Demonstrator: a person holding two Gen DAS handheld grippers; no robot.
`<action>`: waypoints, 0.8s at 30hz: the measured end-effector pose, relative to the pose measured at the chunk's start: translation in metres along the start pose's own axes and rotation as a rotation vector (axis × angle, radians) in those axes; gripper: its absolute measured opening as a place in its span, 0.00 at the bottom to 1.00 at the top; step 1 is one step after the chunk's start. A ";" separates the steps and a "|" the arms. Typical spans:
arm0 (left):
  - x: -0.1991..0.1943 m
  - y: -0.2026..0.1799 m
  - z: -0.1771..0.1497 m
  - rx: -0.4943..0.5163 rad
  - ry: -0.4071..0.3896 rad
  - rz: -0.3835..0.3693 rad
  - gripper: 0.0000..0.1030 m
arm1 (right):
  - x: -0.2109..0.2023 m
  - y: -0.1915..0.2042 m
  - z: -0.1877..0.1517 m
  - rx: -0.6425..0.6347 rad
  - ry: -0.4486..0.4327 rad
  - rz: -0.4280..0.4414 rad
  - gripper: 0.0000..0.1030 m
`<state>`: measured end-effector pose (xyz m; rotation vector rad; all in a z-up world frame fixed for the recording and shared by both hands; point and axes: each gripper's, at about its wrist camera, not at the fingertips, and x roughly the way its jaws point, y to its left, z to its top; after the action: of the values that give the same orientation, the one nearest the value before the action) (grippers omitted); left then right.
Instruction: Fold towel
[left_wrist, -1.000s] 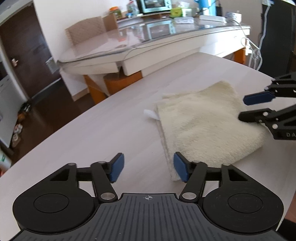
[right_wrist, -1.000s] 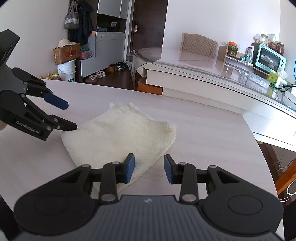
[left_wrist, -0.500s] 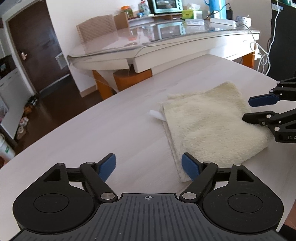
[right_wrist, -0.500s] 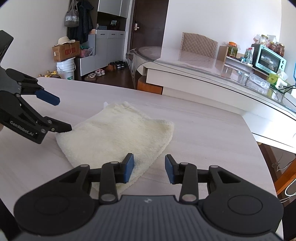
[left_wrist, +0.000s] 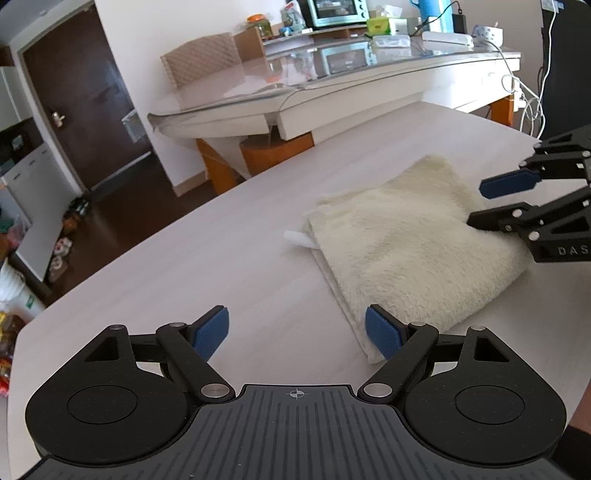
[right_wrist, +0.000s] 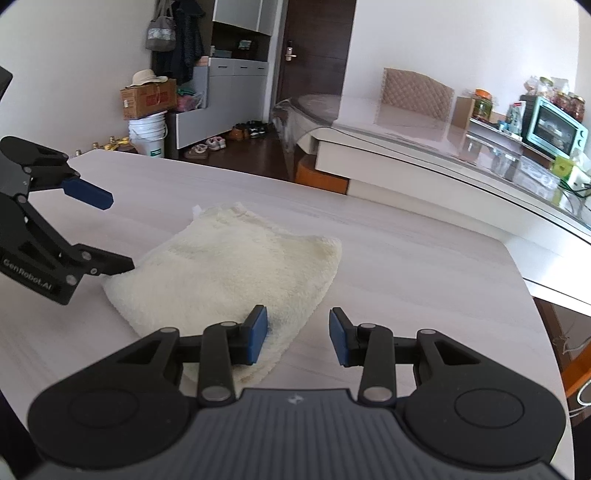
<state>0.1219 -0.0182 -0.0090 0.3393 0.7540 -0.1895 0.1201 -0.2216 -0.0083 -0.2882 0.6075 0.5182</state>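
Note:
A cream towel (left_wrist: 406, 243) lies folded in a thick rectangle on the pale wooden table (left_wrist: 184, 266); it also shows in the right wrist view (right_wrist: 229, 273). A white label (left_wrist: 297, 238) sticks out at its far left corner. My left gripper (left_wrist: 297, 334) is open and empty, just back from the towel's near corner; it also shows in the right wrist view (right_wrist: 118, 232). My right gripper (right_wrist: 297, 332) is open and empty at the towel's opposite edge, its left finger over the cloth; it also shows in the left wrist view (left_wrist: 476, 205).
A glass-topped table (left_wrist: 332, 85) stands beyond the wooden table, with a toaster oven (right_wrist: 554, 127) and small items on it. A chair (right_wrist: 417, 96) stands behind it. The wooden table's right edge (right_wrist: 524, 280) is close to my right gripper.
My left gripper has opened wider and drawn back a little from the towel. My right gripper has barely moved. The towel lies as before.

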 end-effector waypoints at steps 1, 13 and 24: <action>0.000 0.001 -0.001 -0.002 0.001 0.001 0.84 | 0.001 0.002 0.001 -0.004 0.000 0.005 0.40; -0.007 0.011 -0.012 -0.057 0.011 0.022 0.84 | 0.001 0.017 0.005 -0.042 0.002 0.026 0.40; -0.014 0.020 -0.018 -0.107 -0.006 0.019 0.84 | 0.002 0.019 0.008 -0.042 0.003 0.036 0.42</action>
<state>0.1065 0.0075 -0.0068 0.2444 0.7521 -0.1322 0.1150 -0.2012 -0.0052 -0.3186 0.6055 0.5657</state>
